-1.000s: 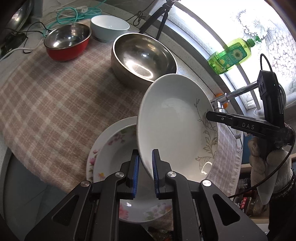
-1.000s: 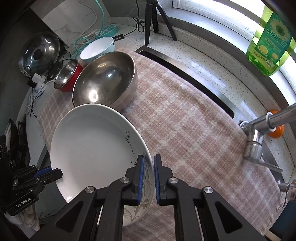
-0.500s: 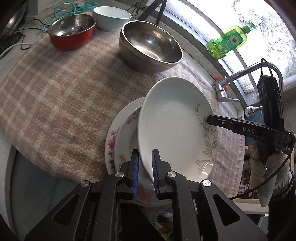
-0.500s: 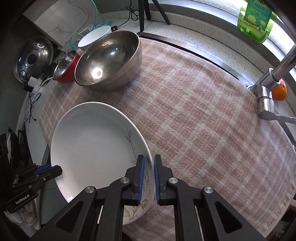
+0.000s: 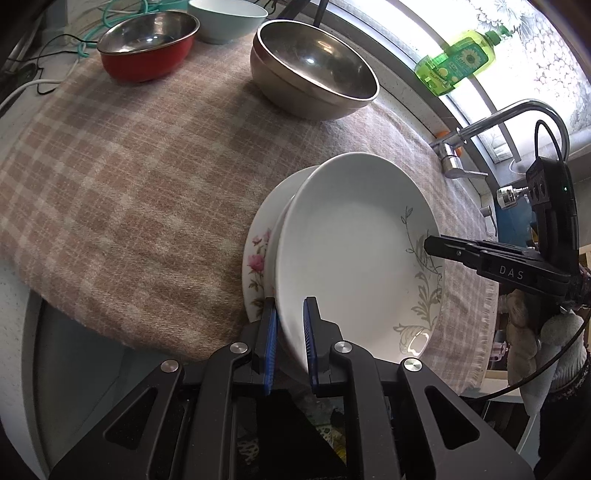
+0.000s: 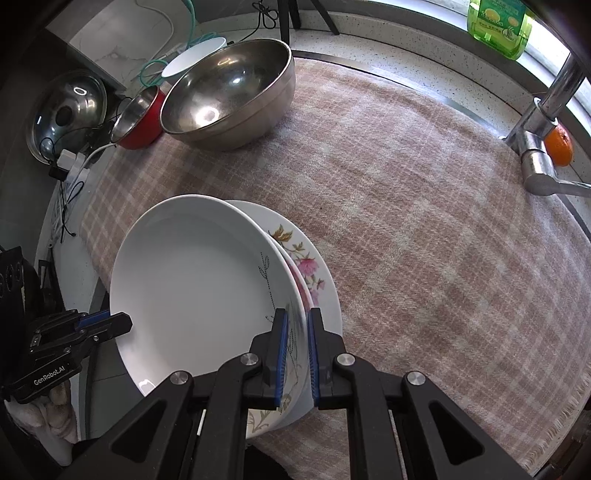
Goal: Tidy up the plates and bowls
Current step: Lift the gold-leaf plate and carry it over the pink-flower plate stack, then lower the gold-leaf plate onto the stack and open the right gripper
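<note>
- Checked cloth (image 5: 140, 192) covers the surface.
- Left hand-held gripper (image 5: 290, 325) and right hand-held gripper (image 6: 295, 339) each clamp the white plate (image 5: 351, 251), lower centre, tilted over the floral plate (image 6: 314, 273).
- Remaining: seat plate; nest steel bowl (image 5: 314, 70), red bowl (image 5: 147, 44).

Kitchen counter beside a bright window.
A pink plaid cloth (image 6: 424, 229) covers the speckled stone counter (image 6: 417, 55). Daylight enters through the window (image 5: 517, 22) behind a green detergent bottle (image 5: 456, 61) on the sill; a chrome faucet (image 5: 491, 122) and cables (image 5: 44, 70) flank the cloth.
</note>
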Available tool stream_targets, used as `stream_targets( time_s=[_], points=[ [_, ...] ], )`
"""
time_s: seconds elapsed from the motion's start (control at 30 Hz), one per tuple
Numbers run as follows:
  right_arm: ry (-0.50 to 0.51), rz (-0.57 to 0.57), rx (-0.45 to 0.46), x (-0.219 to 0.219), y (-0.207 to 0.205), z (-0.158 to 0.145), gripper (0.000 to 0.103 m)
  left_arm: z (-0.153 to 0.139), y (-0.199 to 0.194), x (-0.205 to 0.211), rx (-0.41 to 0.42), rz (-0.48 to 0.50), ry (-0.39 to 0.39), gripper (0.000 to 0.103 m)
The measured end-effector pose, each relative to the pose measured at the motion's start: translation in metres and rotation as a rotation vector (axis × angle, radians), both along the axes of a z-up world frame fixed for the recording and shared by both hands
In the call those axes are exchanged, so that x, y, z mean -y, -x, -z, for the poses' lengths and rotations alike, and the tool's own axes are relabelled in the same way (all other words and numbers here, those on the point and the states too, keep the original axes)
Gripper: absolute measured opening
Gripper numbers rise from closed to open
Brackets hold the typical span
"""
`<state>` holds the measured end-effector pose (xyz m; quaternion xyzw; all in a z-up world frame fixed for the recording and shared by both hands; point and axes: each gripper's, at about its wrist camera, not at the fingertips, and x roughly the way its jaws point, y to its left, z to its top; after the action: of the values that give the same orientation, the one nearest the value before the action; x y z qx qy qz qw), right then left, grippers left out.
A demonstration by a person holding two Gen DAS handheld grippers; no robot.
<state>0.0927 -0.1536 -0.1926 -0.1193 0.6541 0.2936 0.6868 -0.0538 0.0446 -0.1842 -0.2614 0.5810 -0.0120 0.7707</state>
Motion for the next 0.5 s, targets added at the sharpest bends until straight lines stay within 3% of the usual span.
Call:
stream_targets(
  time_s=[0.5],
  points=[
    [0.013,0.044,-0.016,0.009,0.011,0.007,0.01,0.005,-0.014,0.003,0.01,0.074,-0.071,0.012]
  ],
)
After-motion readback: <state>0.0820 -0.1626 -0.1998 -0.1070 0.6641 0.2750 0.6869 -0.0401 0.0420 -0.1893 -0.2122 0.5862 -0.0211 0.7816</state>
